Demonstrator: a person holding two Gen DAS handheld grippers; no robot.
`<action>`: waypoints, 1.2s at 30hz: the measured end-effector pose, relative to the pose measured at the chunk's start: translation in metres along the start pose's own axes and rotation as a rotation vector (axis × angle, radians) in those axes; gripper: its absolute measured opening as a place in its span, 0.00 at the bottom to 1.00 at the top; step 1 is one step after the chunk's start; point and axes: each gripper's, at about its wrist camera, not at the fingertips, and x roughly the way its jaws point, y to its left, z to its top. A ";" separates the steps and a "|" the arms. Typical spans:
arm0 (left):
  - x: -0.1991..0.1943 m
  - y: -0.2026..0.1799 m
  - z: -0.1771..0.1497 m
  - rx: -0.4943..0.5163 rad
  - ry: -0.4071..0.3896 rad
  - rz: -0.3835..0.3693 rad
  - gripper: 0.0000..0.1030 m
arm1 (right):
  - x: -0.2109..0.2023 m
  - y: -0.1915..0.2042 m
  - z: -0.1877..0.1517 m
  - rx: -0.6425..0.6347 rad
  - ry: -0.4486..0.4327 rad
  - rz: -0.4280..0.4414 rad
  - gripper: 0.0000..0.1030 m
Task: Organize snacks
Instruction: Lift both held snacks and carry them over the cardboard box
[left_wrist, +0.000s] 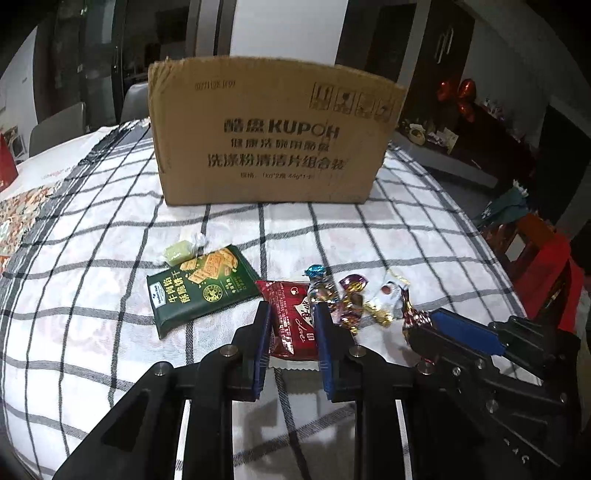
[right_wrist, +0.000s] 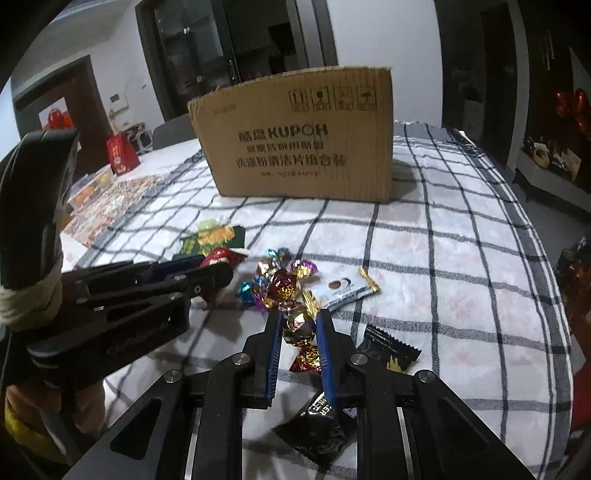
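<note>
Between our left tongs (left_wrist: 291, 314) sits a red pack (left_wrist: 291, 317), gripped. Our right tongs (right_wrist: 299, 325) squeeze a brown candy (right_wrist: 299, 325). Past both tongs stands the box (left_wrist: 266, 140).

Left tool (left_wrist: 291, 314) straddles red snack packet (left_wrist: 290, 317) on checked surface (left_wrist: 406, 236), fingers either side. Green cracker pack (left_wrist: 201, 286) just left; foil candies (left_wrist: 351, 295) right. Right tool (left_wrist: 436, 326) at dark-red candy (left_wrist: 413, 317). Cardboard box (left_wrist: 273, 133) behind.
</note>
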 end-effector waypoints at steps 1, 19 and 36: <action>-0.005 -0.001 0.001 0.003 -0.009 -0.001 0.23 | -0.004 0.001 0.002 0.008 -0.011 -0.006 0.19; -0.089 -0.004 0.034 0.083 -0.200 -0.067 0.23 | -0.061 0.015 0.044 0.073 -0.191 -0.022 0.19; -0.127 0.018 0.097 0.123 -0.346 -0.009 0.23 | -0.081 0.028 0.115 0.053 -0.326 -0.028 0.19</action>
